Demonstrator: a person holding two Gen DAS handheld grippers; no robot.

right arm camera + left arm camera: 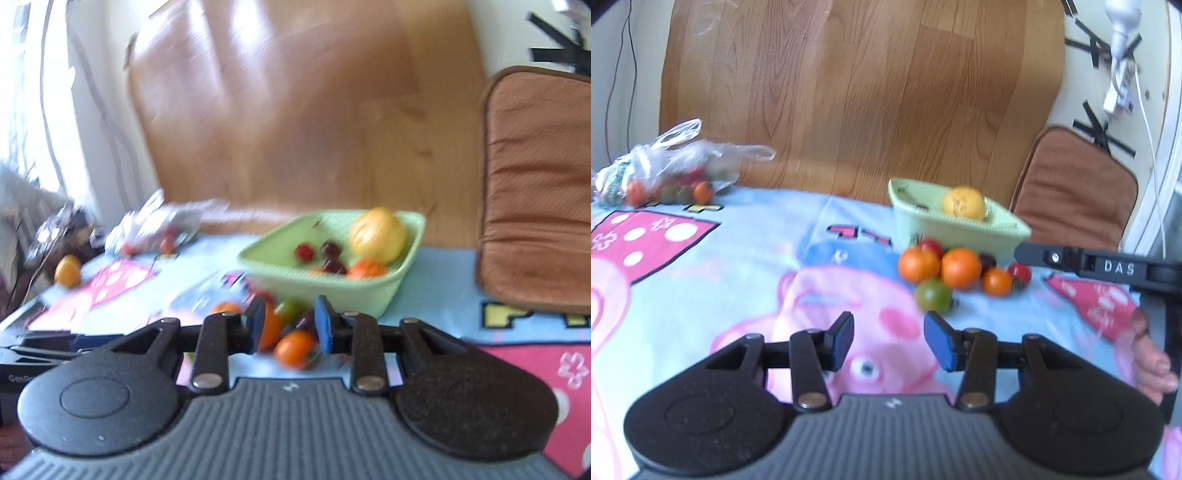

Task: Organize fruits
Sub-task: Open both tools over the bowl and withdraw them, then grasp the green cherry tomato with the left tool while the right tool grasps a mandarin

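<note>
A light green basket (1004, 229) stands on the cartoon tablecloth and holds a yellow fruit (963, 204). The right wrist view shows the basket (369, 288) holding the yellow fruit (377, 235), small dark red fruits (330, 258) and an orange one (366, 268). A pile of small orange, red and green tomatoes (956, 268) lies in front of the basket. My left gripper (889, 341) is open and empty, short of the pile. My right gripper (289, 325) is open just above the pile (293, 348), holding nothing. Its arm (1108, 267) shows at right in the left wrist view.
A clear plastic bag (670, 166) with more small tomatoes lies at the table's far left. A yellow fruit (67, 271) sits near the left edge. A brown cushioned chair back (535, 184) stands at the right. A wooden board (857, 92) leans behind the table.
</note>
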